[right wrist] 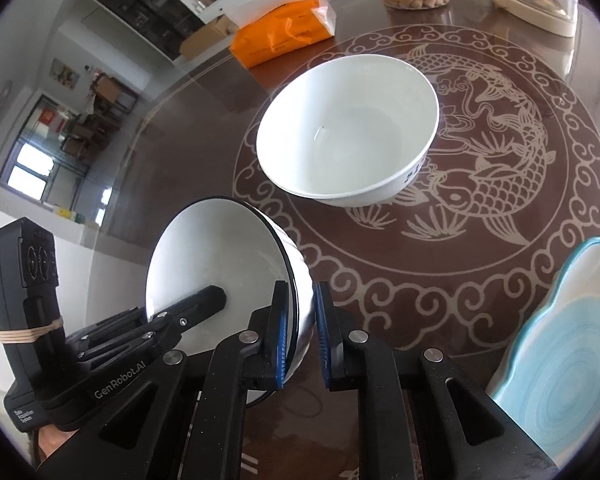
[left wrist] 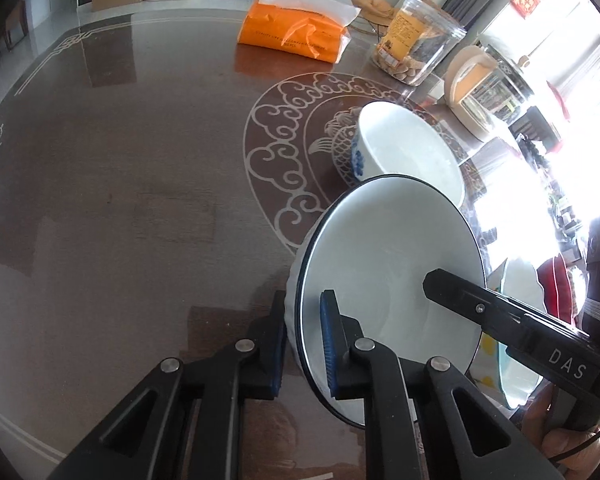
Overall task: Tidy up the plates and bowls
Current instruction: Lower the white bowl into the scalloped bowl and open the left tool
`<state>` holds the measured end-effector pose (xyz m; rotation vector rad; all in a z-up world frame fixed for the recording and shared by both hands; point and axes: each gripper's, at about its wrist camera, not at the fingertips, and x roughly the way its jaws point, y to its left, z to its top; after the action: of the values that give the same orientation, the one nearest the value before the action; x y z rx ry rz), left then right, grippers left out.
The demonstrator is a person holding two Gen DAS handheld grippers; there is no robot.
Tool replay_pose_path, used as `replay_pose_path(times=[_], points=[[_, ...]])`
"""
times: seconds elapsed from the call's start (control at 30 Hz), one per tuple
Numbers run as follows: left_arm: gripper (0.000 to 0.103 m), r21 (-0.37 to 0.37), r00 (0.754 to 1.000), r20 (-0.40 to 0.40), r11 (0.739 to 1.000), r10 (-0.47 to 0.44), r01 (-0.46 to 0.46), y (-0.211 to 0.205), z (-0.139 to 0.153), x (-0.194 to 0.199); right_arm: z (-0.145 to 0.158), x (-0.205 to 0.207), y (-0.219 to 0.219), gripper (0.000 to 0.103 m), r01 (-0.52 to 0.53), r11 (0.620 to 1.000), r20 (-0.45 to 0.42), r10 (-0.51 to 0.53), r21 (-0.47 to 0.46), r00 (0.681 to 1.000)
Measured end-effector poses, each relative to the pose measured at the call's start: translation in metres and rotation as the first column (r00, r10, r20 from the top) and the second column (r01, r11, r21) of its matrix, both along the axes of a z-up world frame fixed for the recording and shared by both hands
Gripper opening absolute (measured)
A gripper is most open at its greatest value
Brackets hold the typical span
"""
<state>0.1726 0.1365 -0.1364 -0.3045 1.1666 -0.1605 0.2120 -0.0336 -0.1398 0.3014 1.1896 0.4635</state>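
The dark brown wooden table (right wrist: 500, 240) with pale inlaid fish pattern is glossy and mirror-smooth. The white black-rimmed ceramic bowl (left wrist: 380, 260) and white blue-patterned ceramic bowl (right wrist: 348, 128) look glazed and shiny. The clear plastic jar (left wrist: 420, 40) gleams; the orange tissue pack (left wrist: 292, 32) is crinkly film.

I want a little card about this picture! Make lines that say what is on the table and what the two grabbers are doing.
held thing: black-rimmed white bowl, tipped on its side
left gripper: shut on the bowl's rim, one pad inside, one outside
right gripper: shut on the same bowl's rim, opposite side
other bowl: blue-patterned white bowl, upright on the table, not touched
plate: blue and white plate, at the right edge
table: brown, with a fish drawing
farther back: orange tissue pack, clear jar
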Motion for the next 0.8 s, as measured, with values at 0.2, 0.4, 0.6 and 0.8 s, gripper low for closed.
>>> replay_pose_path(times=[0.2,0.4,0.6,0.8], points=[[0.016,-0.013,0.994,0.053,0.995,-0.1,0.1,-0.054,0.038,-0.013,0.041,-0.022,-0.046,0.015,0.063,0.998,0.052,-0.064,0.021,0.997],[0.016,-0.028,0.968,0.067,0.97,-0.241,0.243,-0.14,0.042,-0.014,0.052,-0.049,-0.128,0.015,0.209,0.978,0.039,-0.21,0.011,0.977],[0.016,-0.009,0.944,0.006,0.944,-0.33,0.33,-0.201,0.011,-0.007,0.034,-0.066,-0.19,0.015,0.327,0.945,0.001,-0.327,-0.032,0.945],[0.016,0.026,0.939,-0.037,0.939,-0.342,0.343,-0.218,-0.01,-0.003,0.011,-0.073,-0.211,0.015,0.35,0.935,-0.034,-0.352,-0.047,0.935]])
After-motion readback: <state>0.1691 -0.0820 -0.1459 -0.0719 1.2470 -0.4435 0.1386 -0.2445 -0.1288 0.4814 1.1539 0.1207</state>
